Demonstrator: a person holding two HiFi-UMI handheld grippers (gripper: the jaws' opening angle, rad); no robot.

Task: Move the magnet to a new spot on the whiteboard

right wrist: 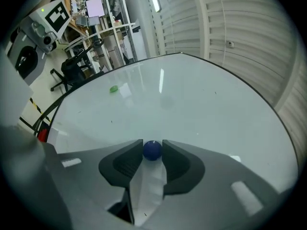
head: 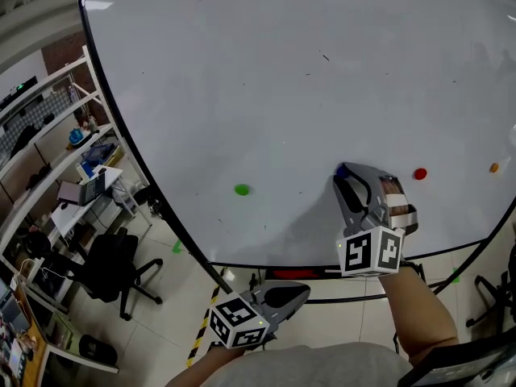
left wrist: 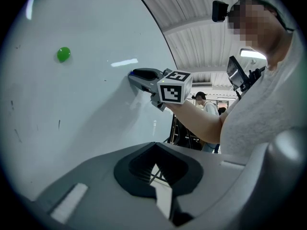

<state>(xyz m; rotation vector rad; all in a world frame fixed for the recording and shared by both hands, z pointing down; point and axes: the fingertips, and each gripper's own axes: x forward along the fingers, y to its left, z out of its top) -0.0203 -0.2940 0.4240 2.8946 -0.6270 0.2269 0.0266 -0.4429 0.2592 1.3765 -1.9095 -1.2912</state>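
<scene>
Blue magnet (head: 342, 170) mostly hidden in right fingers (head: 351, 193).

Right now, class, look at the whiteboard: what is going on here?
A person holds a gripper in each hand. The right gripper has its fingers closed on a blue magnet at the whiteboard surface. The left gripper is held off the board, shut and empty. A green magnet, a red magnet and an orange magnet sit elsewhere on it.
</scene>
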